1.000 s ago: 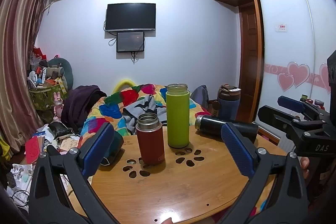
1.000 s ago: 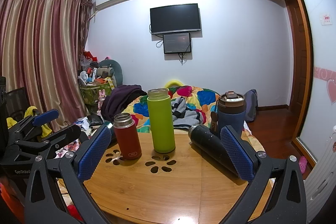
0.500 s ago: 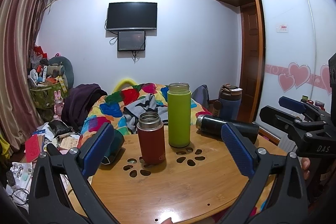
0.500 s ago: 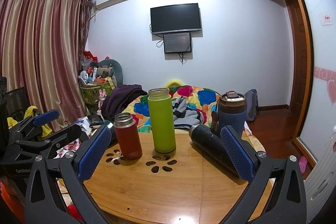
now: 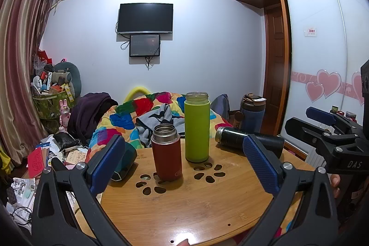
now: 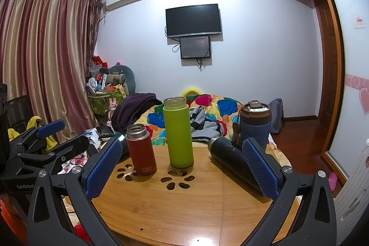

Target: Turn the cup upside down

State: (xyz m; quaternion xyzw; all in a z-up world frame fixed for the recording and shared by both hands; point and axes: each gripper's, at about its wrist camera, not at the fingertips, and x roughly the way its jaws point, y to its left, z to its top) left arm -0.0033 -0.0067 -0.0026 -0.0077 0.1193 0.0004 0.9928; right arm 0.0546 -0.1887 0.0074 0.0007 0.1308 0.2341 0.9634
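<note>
A short red cup (image 5: 166, 153) (image 6: 141, 149) and a tall green cup (image 5: 197, 126) (image 6: 178, 131) stand upright, mouths open, on the round wooden table (image 5: 184, 204) (image 6: 180, 206). A black cup (image 5: 246, 141) (image 6: 230, 159) lies on its side at the right. A blue lidded cup (image 5: 252, 115) (image 6: 254, 123) stands at the far right. My left gripper (image 5: 184, 166) is open and empty, short of the cups. My right gripper (image 6: 182, 168) is open and empty, also short of them. Each gripper shows at the edge of the other's view.
A dark teal object (image 5: 124, 158) lies at the table's left edge. Behind the table is a bed with a bright patchwork quilt (image 5: 143, 117). Clutter covers the floor at the left (image 5: 46, 153). A wardrobe with heart stickers (image 5: 322, 61) stands at the right.
The left gripper's view has shifted slightly; the cups sit a little more to the right and lower. Nothing was grasped or moved.
</note>
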